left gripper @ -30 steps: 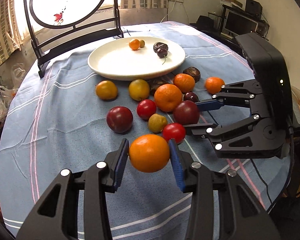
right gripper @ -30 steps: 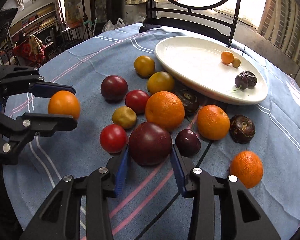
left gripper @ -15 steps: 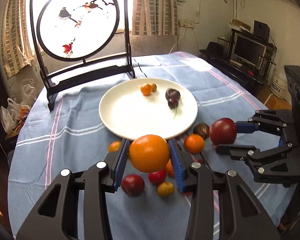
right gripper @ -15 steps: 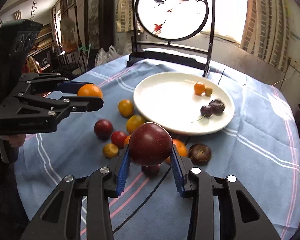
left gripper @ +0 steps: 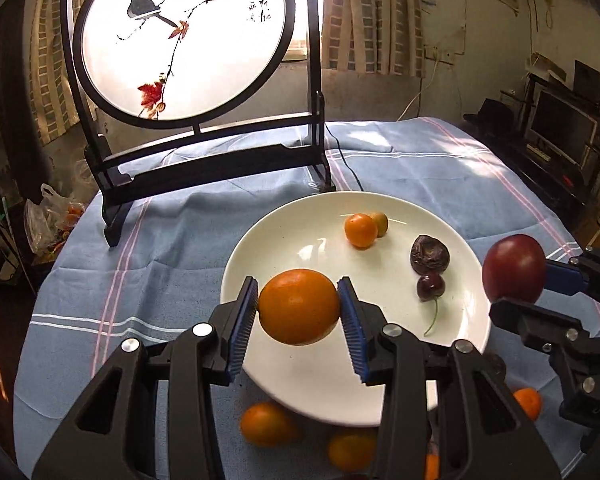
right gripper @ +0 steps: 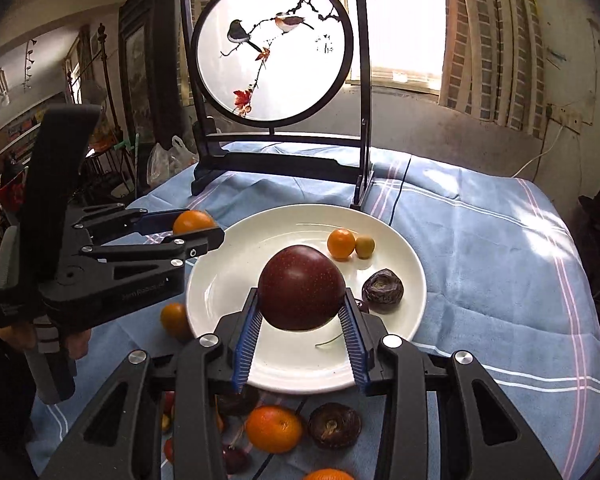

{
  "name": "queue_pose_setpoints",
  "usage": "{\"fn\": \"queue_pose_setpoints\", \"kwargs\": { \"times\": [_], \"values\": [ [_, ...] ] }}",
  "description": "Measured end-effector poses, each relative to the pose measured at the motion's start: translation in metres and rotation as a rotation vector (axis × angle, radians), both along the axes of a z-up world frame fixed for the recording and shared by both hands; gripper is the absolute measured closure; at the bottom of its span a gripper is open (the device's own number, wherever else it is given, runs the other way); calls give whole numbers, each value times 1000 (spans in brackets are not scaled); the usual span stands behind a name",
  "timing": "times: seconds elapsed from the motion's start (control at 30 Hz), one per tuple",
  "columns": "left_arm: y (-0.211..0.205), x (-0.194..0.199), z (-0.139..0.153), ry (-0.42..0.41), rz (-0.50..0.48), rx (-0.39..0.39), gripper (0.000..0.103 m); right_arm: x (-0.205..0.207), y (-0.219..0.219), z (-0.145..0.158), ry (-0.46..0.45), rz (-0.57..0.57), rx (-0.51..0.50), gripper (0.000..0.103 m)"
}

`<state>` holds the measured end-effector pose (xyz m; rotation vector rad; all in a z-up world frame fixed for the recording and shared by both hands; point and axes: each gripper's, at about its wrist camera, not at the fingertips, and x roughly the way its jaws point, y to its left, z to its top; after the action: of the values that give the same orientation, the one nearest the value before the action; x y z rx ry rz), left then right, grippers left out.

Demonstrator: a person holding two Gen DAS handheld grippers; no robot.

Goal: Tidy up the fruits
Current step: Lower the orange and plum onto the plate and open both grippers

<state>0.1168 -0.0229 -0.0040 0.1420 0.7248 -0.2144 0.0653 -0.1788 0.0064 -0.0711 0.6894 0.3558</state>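
My left gripper [left gripper: 299, 307] is shut on an orange [left gripper: 299, 306] and holds it above the near left part of the white plate [left gripper: 308, 224]. My right gripper [right gripper: 301, 300] is shut on a dark red plum [right gripper: 301, 287] above the plate [right gripper: 220, 280]; it shows at the right of the left wrist view [left gripper: 514, 269]. On the plate lie a small orange [left gripper: 361, 230], a small yellow fruit [left gripper: 380, 223], a wrinkled dark fruit [left gripper: 429, 254] and a cherry [left gripper: 431, 287]. The left gripper with its orange [right gripper: 193, 222] shows left of the plate.
A round bird-painted screen on a black stand [left gripper: 204, 152] stands behind the plate on the blue tablecloth [left gripper: 140, 264]. Several loose fruits lie near the plate's front edge, among them an orange [right gripper: 274, 428] and a dark wrinkled fruit [right gripper: 334, 424].
Both grippers have lifted their fruit off the cloth and moved forward over the plate. The loose fruits now lie below and behind the fingers.
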Motion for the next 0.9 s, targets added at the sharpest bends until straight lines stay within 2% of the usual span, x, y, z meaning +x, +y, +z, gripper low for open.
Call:
{"fn": "queue_pose_setpoints", "kwargs": {
  "times": [0.1, 0.2, 0.47, 0.53, 0.6, 0.63, 0.67, 0.9],
  "values": [
    [-2, 6, -14, 18, -9, 1, 63, 14, 5, -14, 33, 4, 0, 63],
    [-6, 8, -24, 25, -19, 42, 63, 23, 9, -26, 58, 9, 6, 63],
    [-6, 13, -32, 43, -12, 59, 62, 34, 12, -37, 86, 7, -5, 63],
    [-5, 13, -32, 41, 4, 57, 58, 35, 10, -38, 82, -19, 0, 62],
    [-5, 12, -31, 23, 15, 62, 37, 36, 6, -37, 75, -30, 17, 55],
    [-4, 12, -30, 12, 22, 63, 36, 35, 4, -35, 59, -42, 20, 48],
    [-3, 12, -29, 11, 22, 60, 36, 34, 2, -34, 48, -50, 18, 45],
    [2, 8, -22, 1, 22, 49, 36, 26, -3, -20, 21, -46, 40, 41]
  ]
}}
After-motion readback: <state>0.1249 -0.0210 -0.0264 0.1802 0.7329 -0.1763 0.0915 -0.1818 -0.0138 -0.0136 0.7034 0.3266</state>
